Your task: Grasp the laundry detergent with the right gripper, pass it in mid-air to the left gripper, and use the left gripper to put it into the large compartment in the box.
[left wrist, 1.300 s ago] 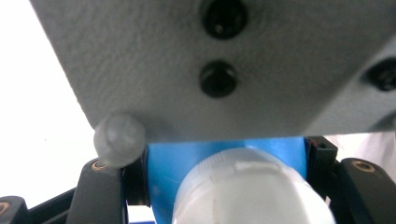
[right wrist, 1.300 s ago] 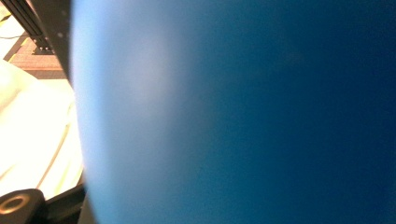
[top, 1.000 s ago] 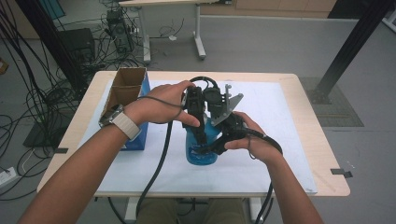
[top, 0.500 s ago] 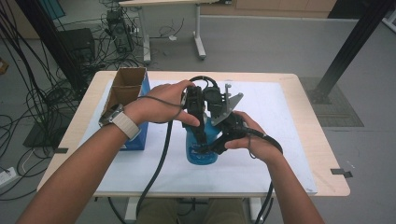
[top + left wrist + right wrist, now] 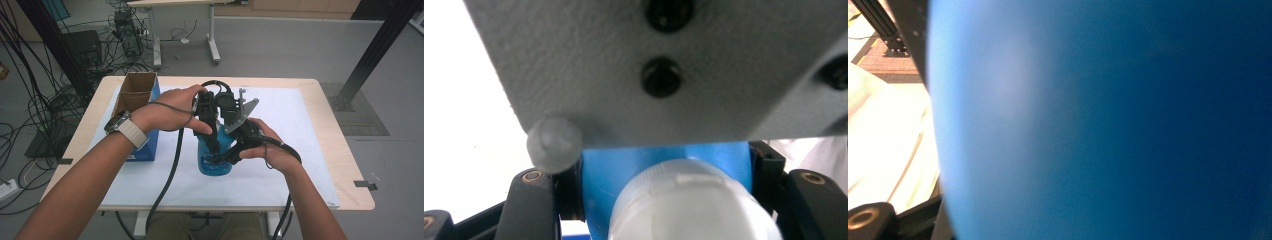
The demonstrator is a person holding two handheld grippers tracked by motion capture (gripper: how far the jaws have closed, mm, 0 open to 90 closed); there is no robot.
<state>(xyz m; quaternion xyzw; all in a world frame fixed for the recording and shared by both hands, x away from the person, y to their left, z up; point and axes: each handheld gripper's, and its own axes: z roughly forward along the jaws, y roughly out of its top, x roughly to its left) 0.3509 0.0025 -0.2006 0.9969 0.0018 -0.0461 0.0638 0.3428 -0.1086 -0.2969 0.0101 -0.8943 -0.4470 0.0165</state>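
Bottle: one blue bottle [image 5: 214,159] stands upright near the middle of the white mat [image 5: 300,150], close to the person's edge of the table [image 5: 335,165]; a pale label shows low on its front.
Cap: one whitish ribbed cap [image 5: 689,205] sits on the bottle's neck, seen close up in the left gripper view with blue plastic behind it.
Left gripper: the left gripper [image 5: 212,145] comes down over the bottle's top; its black jaws stand on either side of the neck and cap, drawn in tight, pinching the bottle there.
Right gripper: the right gripper [image 5: 222,159] lies against the bottle's side, jaws closed in on the blue body; the right gripper view has the bottle wall [image 5: 1108,120] pressed up against the lens.
Plate: the grey three-cornered plate [image 5: 240,114] on the right gripper rises just above the bottle, and crosses the top of the left gripper view.
Box: one open cardboard box with blue sides [image 5: 137,117] stands on the left part of the table, apart from the bottle.
Done so far: both grippers have hold of the bottle, one at the cap and one at the body.
Left to do: by my judgement the cap is not yet off; the twist, or whatever move the hold prepares, remains.
Count: one bottle, one cap, one box, two grippers, two hands.
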